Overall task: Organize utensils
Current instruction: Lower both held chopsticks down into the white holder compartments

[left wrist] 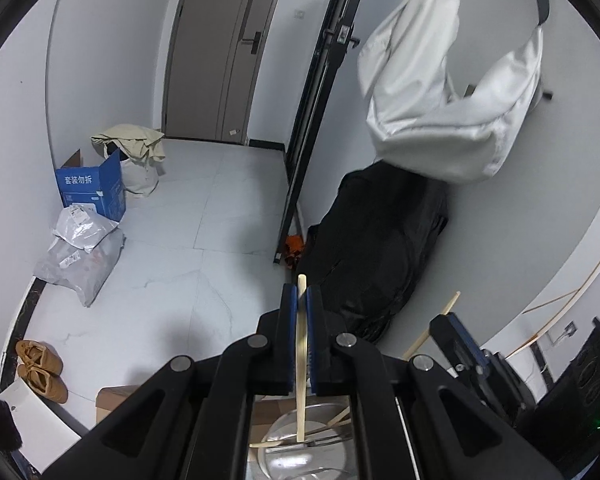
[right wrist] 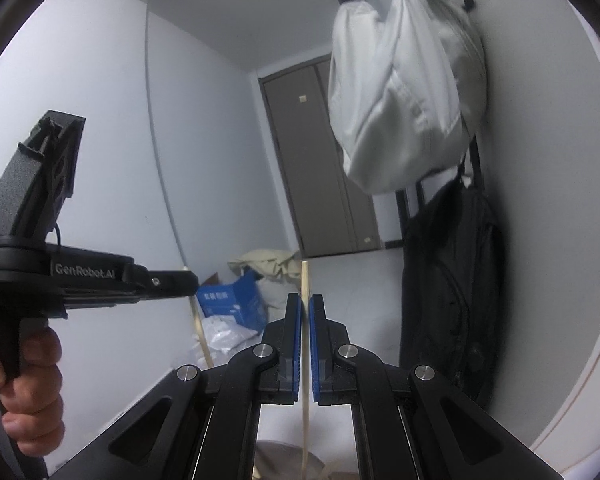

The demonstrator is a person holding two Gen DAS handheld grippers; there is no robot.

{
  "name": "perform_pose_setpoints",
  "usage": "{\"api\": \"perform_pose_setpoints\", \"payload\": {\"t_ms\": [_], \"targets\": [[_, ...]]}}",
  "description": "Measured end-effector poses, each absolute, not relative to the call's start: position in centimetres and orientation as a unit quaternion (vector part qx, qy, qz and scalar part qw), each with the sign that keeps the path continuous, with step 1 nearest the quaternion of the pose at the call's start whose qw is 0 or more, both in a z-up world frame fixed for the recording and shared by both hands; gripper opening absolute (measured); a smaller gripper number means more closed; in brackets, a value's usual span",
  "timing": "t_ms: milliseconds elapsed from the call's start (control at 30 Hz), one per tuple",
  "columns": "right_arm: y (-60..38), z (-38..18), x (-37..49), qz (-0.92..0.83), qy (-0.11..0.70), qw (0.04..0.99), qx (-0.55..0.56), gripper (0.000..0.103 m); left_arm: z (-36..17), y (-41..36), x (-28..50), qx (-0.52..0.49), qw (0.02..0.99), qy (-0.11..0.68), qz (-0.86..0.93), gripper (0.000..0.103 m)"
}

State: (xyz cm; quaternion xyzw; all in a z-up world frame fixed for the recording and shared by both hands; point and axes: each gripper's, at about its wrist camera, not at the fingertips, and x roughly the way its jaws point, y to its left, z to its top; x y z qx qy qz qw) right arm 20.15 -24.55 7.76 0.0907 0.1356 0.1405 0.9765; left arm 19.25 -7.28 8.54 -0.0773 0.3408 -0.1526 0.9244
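My left gripper [left wrist: 301, 294] is shut on a pale wooden chopstick [left wrist: 301, 380] that stands nearly upright between its blue pads, its tip poking just above them. Below it lies a round metal bowl [left wrist: 290, 462] with more wooden sticks across it. My right gripper [right wrist: 305, 300] is shut on a second chopstick [right wrist: 305, 420], also upright. In the left wrist view the right gripper [left wrist: 454, 322] shows at the right with its chopstick [left wrist: 418, 342]. In the right wrist view the left gripper [right wrist: 188, 280] is at the left with its chopstick [right wrist: 199, 328], held by a hand [right wrist: 32, 392].
A white bag [left wrist: 452, 92] hangs on the wall above a black backpack [left wrist: 380, 248]. On the tiled floor lie a blue box [left wrist: 94, 192], grey parcels [left wrist: 80, 252], tan shoes [left wrist: 40, 368] and a cardboard box [left wrist: 116, 400]. A grey door [left wrist: 216, 52] stands behind.
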Motion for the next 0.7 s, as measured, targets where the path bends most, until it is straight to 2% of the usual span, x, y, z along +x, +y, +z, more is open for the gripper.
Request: {"api": "perform_pose_setpoints", "payload": {"t_ms": [267,700], "targets": [[-23.8,6.2,20.2,0.148,0.144,0.976,0.067,0.003,7.4,-7.6,19.3,-0.073,0.922,0.348,-0.154,0.0],[-23.4,2.7,18.4,0.18,0.203,0.961,0.053,0.003,5.6,-8.3,18.4,-0.042,0.895,0.389,-0.215,0.0]]}}
